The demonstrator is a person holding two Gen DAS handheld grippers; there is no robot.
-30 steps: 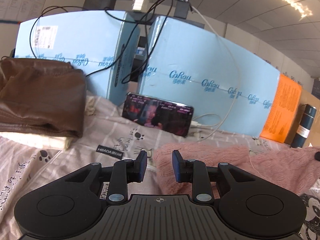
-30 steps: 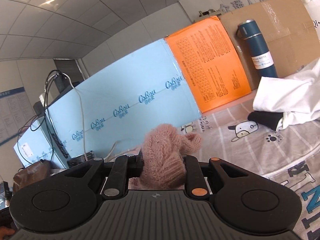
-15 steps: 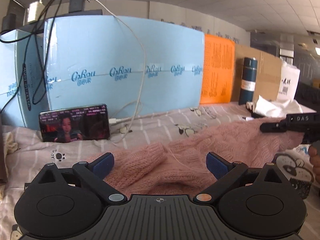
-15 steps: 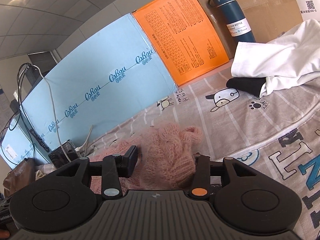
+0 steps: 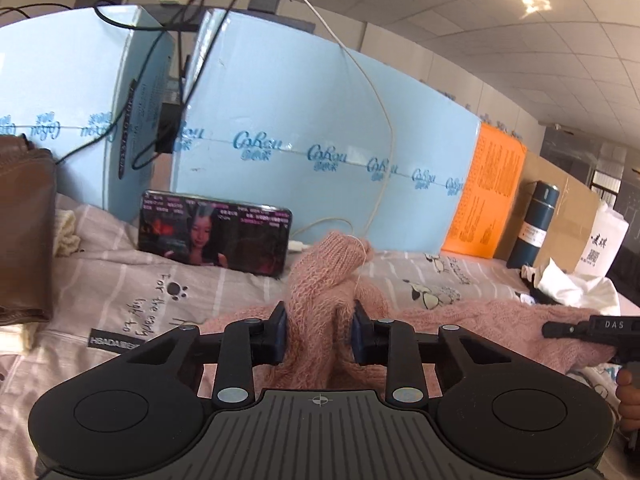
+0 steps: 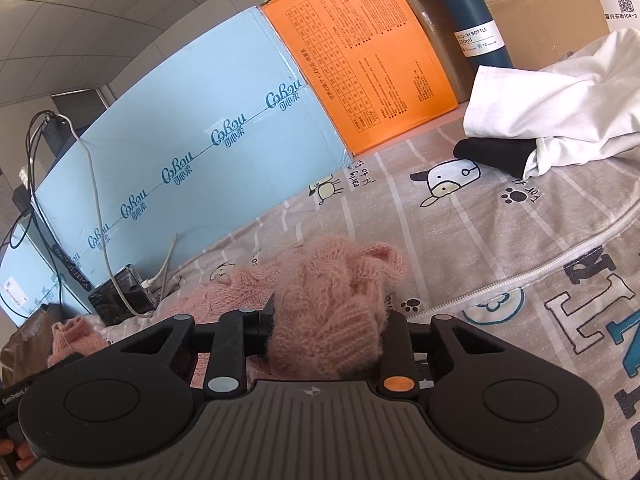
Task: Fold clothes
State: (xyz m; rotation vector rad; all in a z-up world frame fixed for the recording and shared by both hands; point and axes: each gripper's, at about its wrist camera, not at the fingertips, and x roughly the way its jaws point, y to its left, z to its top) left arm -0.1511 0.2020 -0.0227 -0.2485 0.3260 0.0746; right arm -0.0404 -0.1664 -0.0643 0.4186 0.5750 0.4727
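The fluffy pink knitted sweater lies on the grey bedsheet with cartoon cows. The left gripper has just been closing, and its fingers pinch a bunched sleeve end. The right gripper has also just been closing, and its fingers pinch a thick wad of the same wool.

To do this step well, hold both pinches tight, lift only a little, and pull the knit flat before laying it over, so it does not stretch.

A black phone leans on the light blue box, with its white cable close by. A brown leather bag, a dark blue bottle and a white cloth sit at the edges.
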